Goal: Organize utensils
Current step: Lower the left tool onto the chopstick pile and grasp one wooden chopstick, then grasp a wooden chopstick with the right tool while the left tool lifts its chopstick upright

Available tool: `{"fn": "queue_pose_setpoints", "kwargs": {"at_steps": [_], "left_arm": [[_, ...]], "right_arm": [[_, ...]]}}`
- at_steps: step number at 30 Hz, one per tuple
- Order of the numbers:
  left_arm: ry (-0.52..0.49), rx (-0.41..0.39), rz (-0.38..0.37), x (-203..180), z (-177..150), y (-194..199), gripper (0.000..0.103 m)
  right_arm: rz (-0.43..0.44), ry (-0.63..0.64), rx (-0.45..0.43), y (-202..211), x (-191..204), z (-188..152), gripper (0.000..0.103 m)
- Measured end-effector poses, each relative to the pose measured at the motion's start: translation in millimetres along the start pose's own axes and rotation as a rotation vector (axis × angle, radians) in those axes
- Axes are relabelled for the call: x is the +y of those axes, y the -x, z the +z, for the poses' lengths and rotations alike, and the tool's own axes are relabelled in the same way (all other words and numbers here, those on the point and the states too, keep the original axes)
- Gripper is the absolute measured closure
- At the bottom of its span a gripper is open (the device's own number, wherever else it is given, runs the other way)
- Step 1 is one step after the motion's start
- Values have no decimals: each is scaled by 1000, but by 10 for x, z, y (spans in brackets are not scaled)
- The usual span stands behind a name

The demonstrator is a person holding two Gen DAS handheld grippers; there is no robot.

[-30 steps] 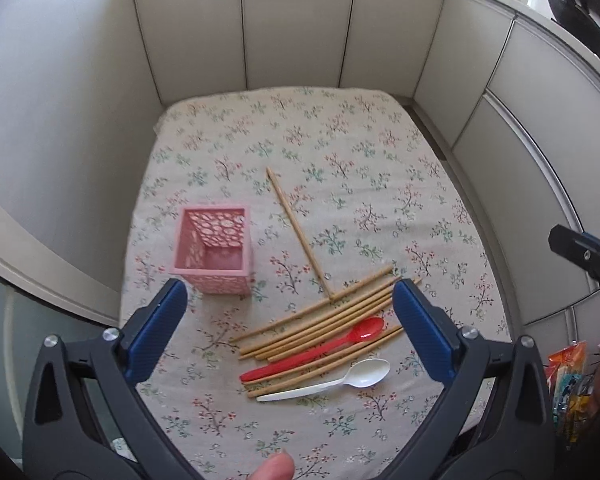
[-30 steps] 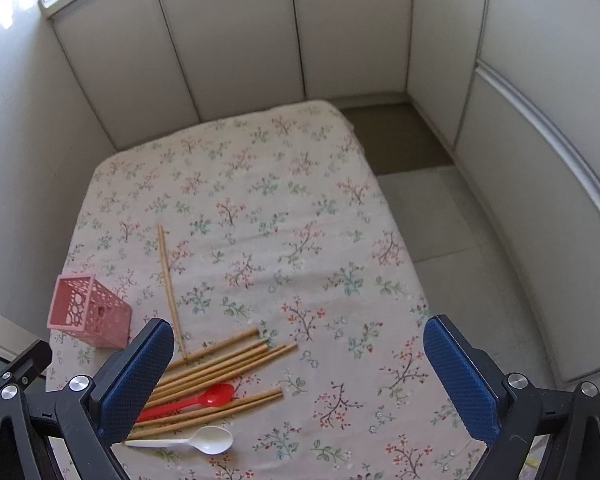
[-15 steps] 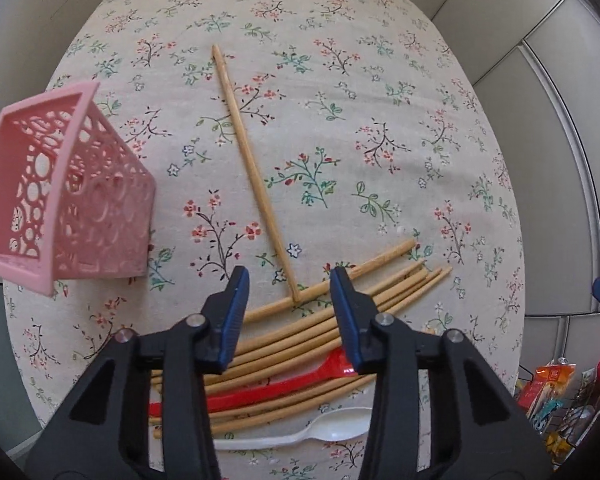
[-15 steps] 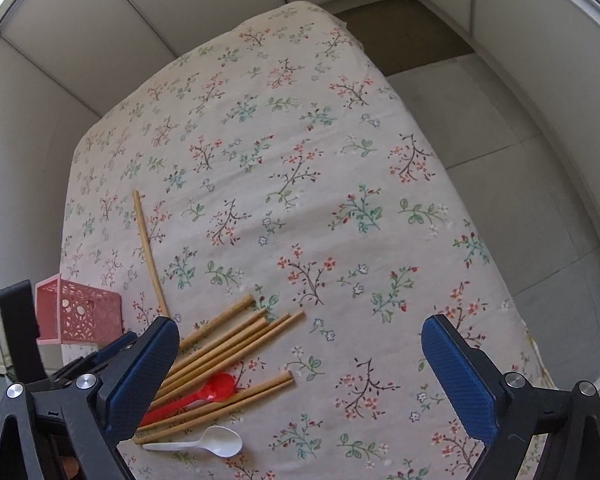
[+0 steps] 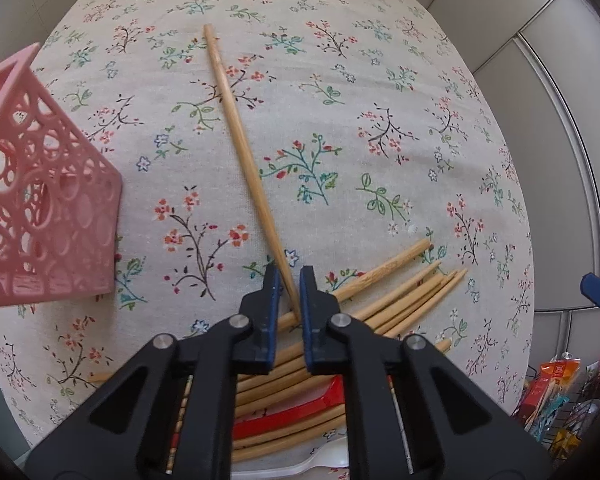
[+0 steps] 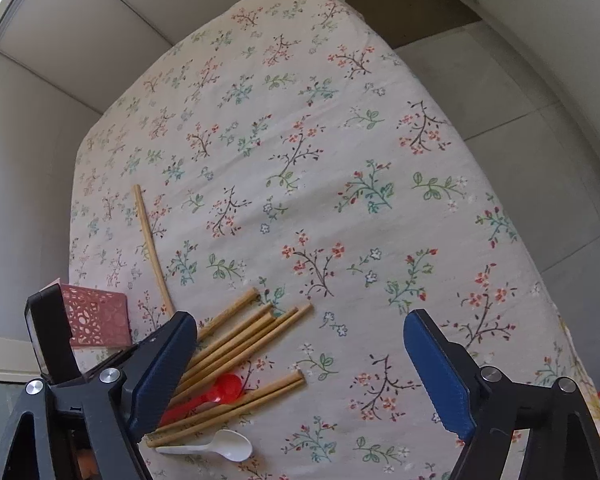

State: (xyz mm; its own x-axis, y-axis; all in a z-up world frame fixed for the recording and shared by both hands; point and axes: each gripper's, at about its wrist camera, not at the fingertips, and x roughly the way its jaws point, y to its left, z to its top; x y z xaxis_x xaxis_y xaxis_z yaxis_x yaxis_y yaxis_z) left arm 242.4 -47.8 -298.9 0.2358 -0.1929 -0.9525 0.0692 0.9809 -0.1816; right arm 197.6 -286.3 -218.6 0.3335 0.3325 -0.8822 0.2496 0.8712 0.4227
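My left gripper (image 5: 288, 280) is shut on the near end of a single wooden chopstick (image 5: 240, 140) that lies pointing away across the flowered tablecloth (image 5: 380, 80); this chopstick also shows in the right wrist view (image 6: 150, 248). Beneath the gripper lie several more chopsticks (image 5: 400, 288), a red spoon (image 5: 292, 412) and a white spoon (image 5: 308, 464). A pink perforated holder (image 5: 40, 208) stands to the left. My right gripper (image 6: 300, 372) is open and empty above the table, right of the chopstick pile (image 6: 240, 340), red spoon (image 6: 224, 390) and white spoon (image 6: 228, 446).
Grey cabinet panels (image 6: 100, 20) surround the table. Floor tiles (image 6: 500, 80) lie to the right of the table. Colourful packets (image 5: 556, 396) sit at the lower right. The pink holder (image 6: 96, 316) stands at the table's left edge in the right wrist view.
My left gripper has dropped down to the table and closed from wide open onto the lone chopstick's near end. My right gripper has moved lower and stays open.
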Motion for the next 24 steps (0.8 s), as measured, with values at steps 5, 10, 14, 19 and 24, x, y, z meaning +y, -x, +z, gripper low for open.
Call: {"fn": "queue_pose_setpoints", "kwargs": {"at_steps": [5,10,14,19,24], "left_arm": [[-64,-52,20,-51,-59,272,98],[-135,-154,58,-72,-178,713,98],[-163,-222,80,-37,-234,1004,98],[-186,-297,87,14,-256,1296,98],[-206,-344,82,38,-317,1486,98]], "right_arm": [[42,-34,30,-191,16,20,21],[78,-63,59,-427,66,47,33],[123,-73,89,-633,177,43,53],[184,-90,139,-916,356,21,73],[119,-122,203,-1214,474,-40,78]]}}
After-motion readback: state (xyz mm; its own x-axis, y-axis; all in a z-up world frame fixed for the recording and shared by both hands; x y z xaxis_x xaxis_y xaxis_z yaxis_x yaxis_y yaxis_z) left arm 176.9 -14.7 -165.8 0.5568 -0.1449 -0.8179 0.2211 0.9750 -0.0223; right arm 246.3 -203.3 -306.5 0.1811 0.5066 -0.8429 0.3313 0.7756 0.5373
